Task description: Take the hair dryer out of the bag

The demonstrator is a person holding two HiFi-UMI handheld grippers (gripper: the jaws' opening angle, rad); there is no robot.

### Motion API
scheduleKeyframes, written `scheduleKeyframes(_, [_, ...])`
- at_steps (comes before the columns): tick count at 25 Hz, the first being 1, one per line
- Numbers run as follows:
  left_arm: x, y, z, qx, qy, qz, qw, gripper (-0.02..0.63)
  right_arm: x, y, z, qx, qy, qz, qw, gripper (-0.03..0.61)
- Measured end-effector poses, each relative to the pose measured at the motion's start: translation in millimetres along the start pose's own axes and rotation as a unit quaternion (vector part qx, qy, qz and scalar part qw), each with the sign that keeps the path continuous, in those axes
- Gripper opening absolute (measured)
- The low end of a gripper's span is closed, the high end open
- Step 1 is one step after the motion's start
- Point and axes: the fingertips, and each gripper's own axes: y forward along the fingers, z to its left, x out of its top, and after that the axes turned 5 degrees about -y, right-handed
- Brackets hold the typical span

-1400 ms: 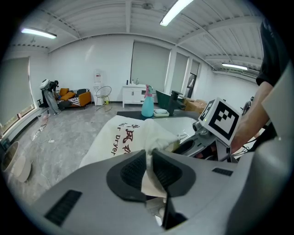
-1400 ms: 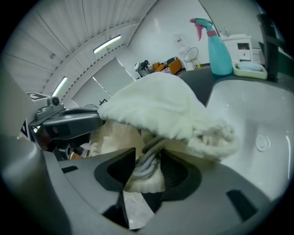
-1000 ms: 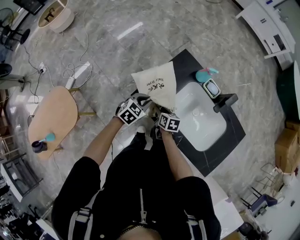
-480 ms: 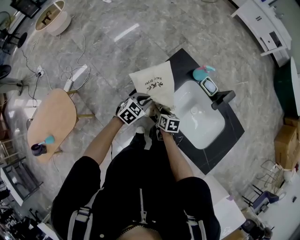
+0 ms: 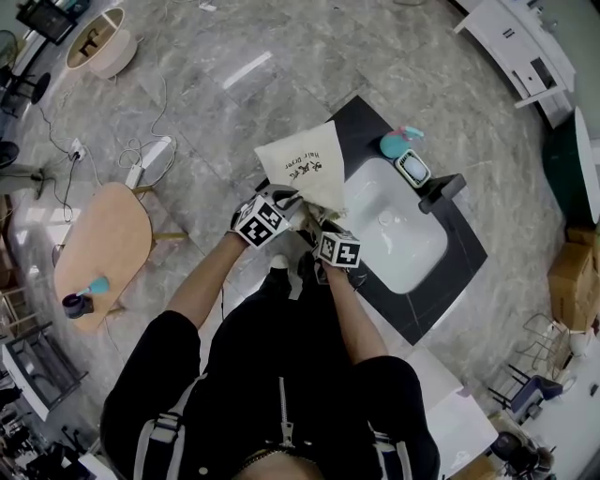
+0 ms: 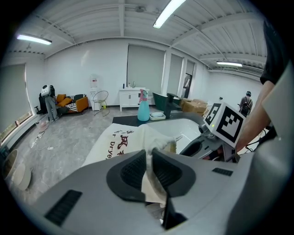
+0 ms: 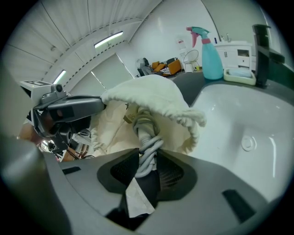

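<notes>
Clenching the coiled cord [image 7: 146, 137] in the right gripper [image 7: 148, 170], pinching the rim of the bag [image 6: 117, 143] in the left gripper [image 6: 149, 167], hair dryer likely buried at 12 o'clock along the cord.

**Bright, even light; strong fisheye bending**

Ceiling tube lamps [image 6: 172, 11] at 12 o'clock light the room evenly, and shadows are soft. The marble floor [image 5: 246, 67] shows a pale glare streak at 11 o'clock. All views bend at the edges; both gripper views have dark corners.

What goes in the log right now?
left hand-held gripper: shut on bag | right hand-held gripper: shut on cord at bag mouth
</notes>
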Motion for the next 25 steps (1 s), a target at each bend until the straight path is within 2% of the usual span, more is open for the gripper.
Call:
scheduleKeyframes(6, [5, -2, -3, 0.004, 0.009, -0.009, 0.9999, 0.058, -8, -9, -3, -0.004, 0.002, -0.002, 1.0, 0.132])
scheduleKeyframes(25, [8, -4, -10, 0.012, 0.028, -0.004, 0.9995, 0.058, -35, -35, -15, -0.006, 0.003, -0.003, 1.0, 0.129])
